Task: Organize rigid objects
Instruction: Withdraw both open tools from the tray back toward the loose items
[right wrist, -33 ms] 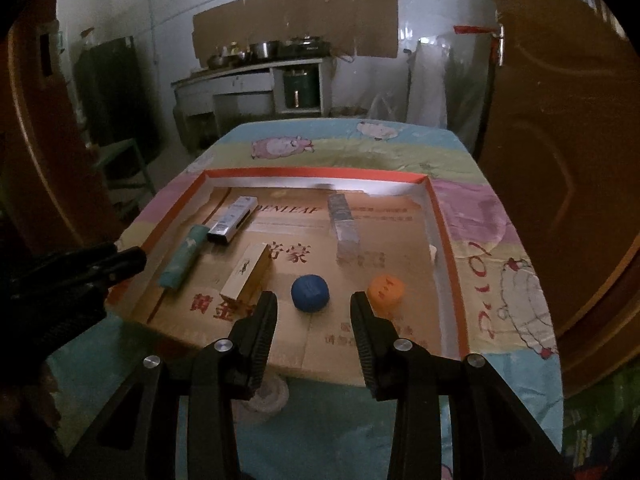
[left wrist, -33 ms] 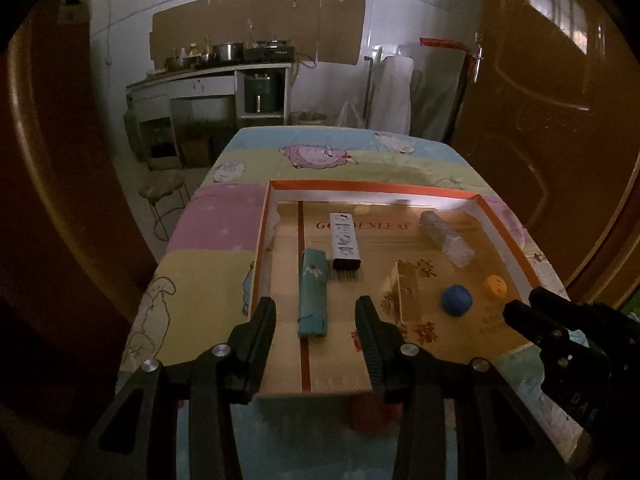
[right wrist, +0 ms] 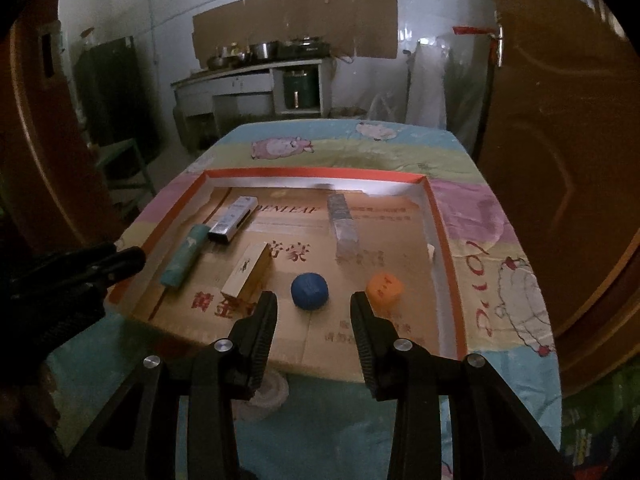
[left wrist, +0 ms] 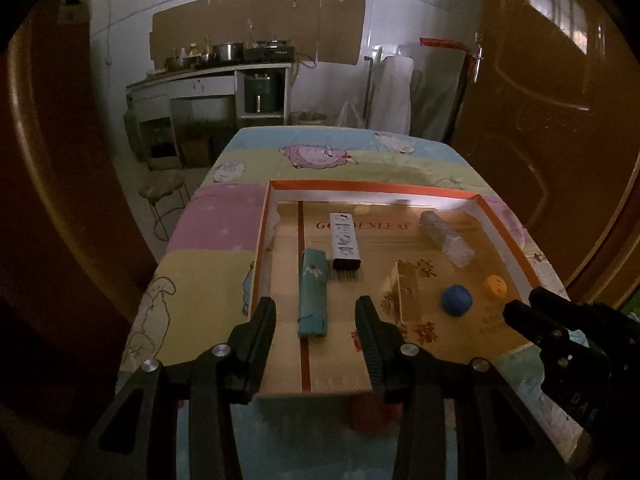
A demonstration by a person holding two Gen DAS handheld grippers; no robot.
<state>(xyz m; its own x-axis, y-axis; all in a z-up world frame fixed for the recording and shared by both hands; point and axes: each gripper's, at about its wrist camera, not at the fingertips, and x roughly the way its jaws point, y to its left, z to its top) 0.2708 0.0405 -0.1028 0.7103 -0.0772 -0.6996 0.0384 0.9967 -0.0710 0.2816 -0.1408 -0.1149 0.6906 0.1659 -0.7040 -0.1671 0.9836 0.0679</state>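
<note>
The round blue ball (right wrist: 309, 291) lies low in the middle of the right view, in the shallow orange-rimmed cardboard tray (right wrist: 440, 236). The right gripper (right wrist: 313, 312) hovers spread and empty; I'd lower squarely, avoiding the orange die (right wrist: 385, 289). The left gripper (left wrist: 316, 318), spread, frames the teal box (left wrist: 313, 298).

The tray's (left wrist: 502, 220) near edge hides a reddish thing (left wrist: 370, 414).

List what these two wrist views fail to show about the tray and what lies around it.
- Red object, left wrist view: tucked under the tray's near edge, too dark to identify.
- White round thing, right wrist view: mostly behind the right gripper.
- Small print on the white box: too small to read.
</note>
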